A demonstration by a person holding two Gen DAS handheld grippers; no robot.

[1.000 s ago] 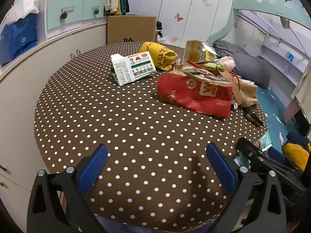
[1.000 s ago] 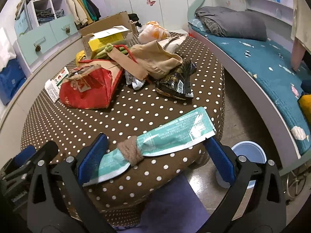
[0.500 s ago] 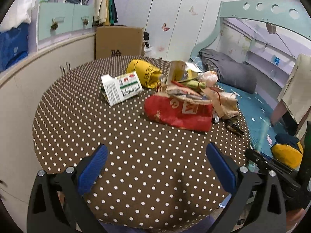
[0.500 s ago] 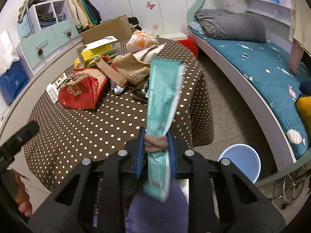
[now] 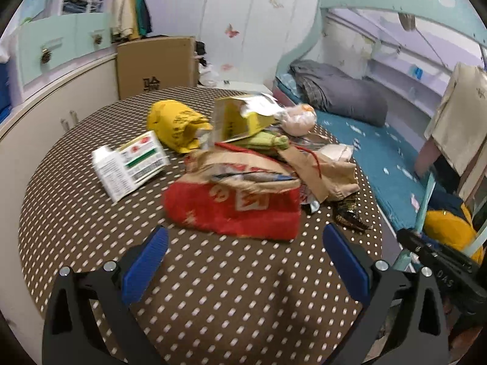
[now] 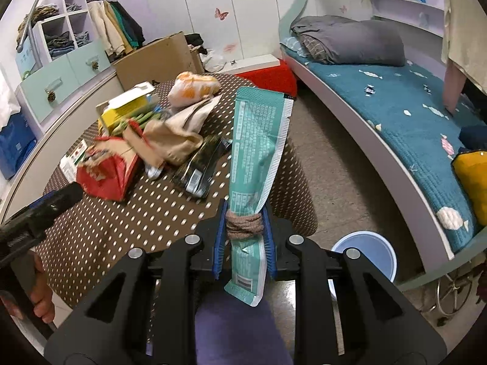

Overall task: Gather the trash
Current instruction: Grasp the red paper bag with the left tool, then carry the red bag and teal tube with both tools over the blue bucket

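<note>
Both jaws of the right gripper (image 6: 245, 237) clamp the teal wrapper (image 6: 258, 152).

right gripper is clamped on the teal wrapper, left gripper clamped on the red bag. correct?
Half right. The right gripper is shut on the teal wrapper, as the right wrist view shows. The left gripper holds nothing: in the left wrist view its jaws stand open over the table, short of the red bag.

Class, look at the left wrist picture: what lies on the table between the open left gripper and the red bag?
Nothing: in the left wrist view only bare dotted tablecloth separates the left gripper from the red bag.
</note>
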